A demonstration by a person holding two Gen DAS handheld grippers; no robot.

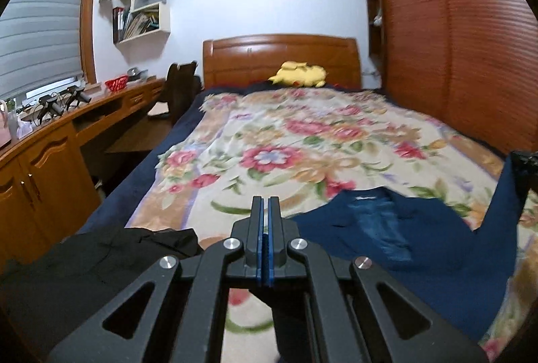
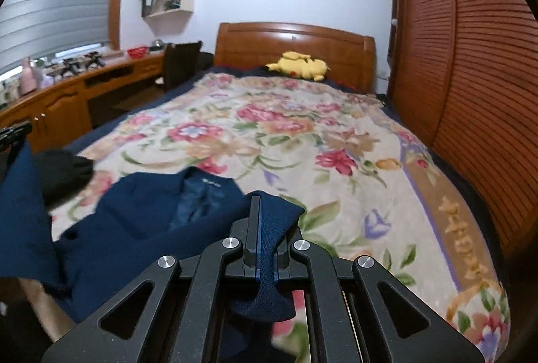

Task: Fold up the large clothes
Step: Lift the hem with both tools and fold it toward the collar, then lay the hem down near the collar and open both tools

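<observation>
Floral blanket (image 2: 336,134) is spread beneath a navy jacket (image 2: 141,221), collar away; its hem is pinched in both closed grippers, right (image 2: 265,221), left (image 1: 265,215).

Black hand-held gripper (image 1: 265,205), blue pads, silver screws

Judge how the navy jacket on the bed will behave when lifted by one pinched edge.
Probably floppy: the navy jacket drapes and bunches where the right gripper pinches it. Likely sags, trailing across the floral blanket. Its lining looks smooth, so possibly slippery.
</observation>
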